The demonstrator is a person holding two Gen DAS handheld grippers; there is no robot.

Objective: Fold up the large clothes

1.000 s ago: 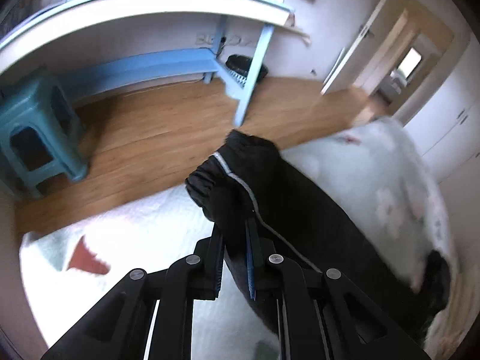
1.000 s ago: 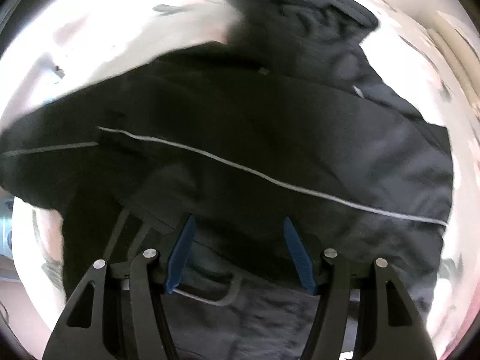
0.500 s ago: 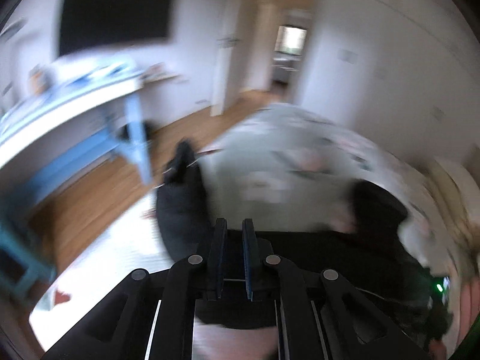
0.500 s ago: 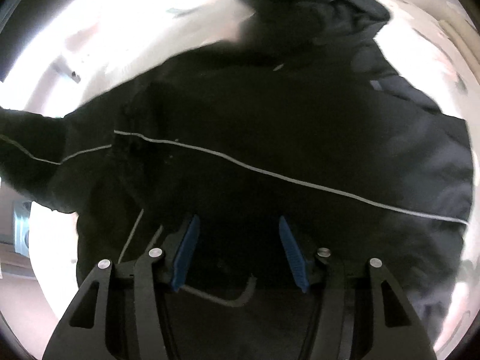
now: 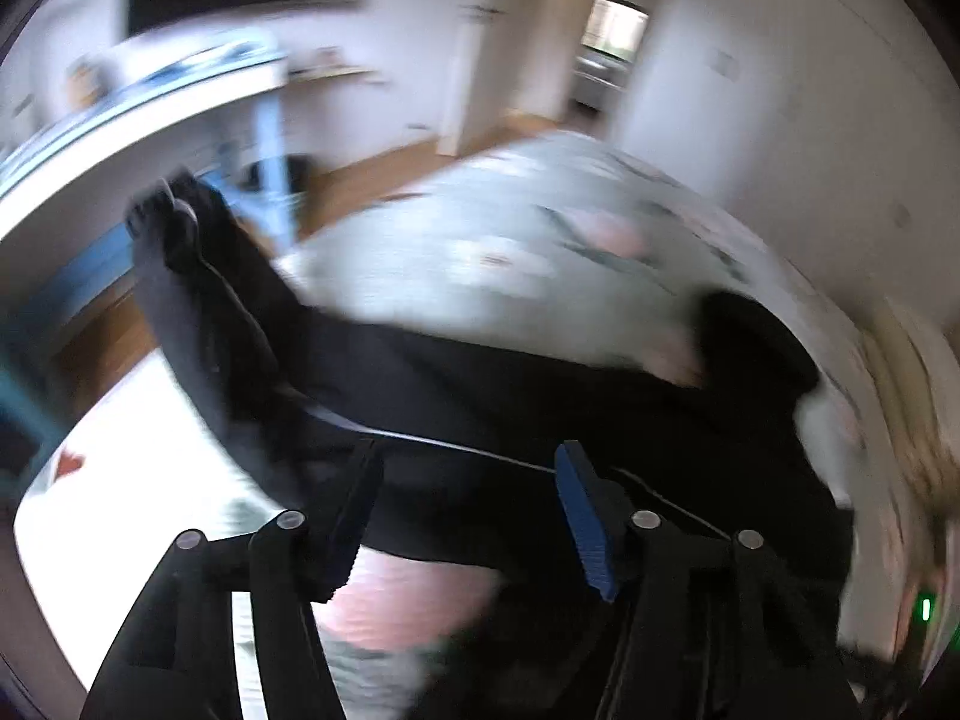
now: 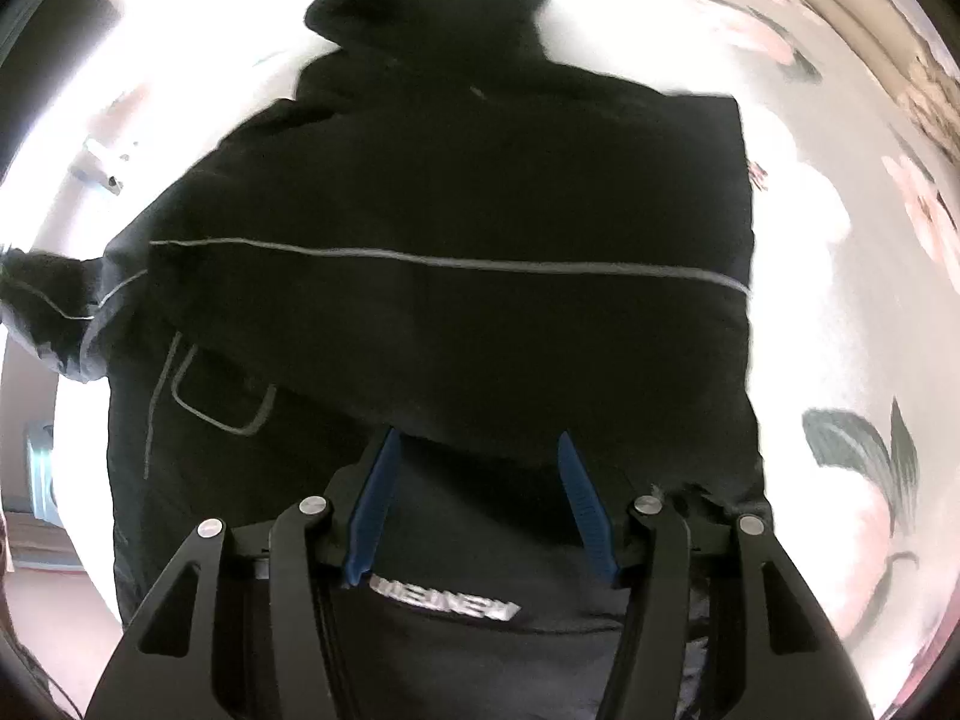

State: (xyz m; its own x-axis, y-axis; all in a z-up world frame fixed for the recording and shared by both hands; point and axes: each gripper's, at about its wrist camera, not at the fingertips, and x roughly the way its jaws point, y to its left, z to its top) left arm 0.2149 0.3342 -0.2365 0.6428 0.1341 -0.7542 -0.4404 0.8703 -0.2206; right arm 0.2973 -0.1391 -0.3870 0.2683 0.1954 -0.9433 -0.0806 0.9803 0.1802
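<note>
Jacket (image 6: 456,192) flat on bed (image 6: 840,312), sleeve (image 5: 198,300) out leftward, desk (image 5: 150,114) beyond.

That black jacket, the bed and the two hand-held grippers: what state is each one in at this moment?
Black jacket: spread on the bed, one sleeve trailing off to the side.
Left hand-held gripper: jaws opening, nothing pinched.
Right hand-held gripper: open over the jacket.
Bed cover: floral, under the jacket.

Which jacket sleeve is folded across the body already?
The sleeve with the grey stripe, lying flat across the jacket chest. The other sleeve trails off toward the bed's edge.
</note>
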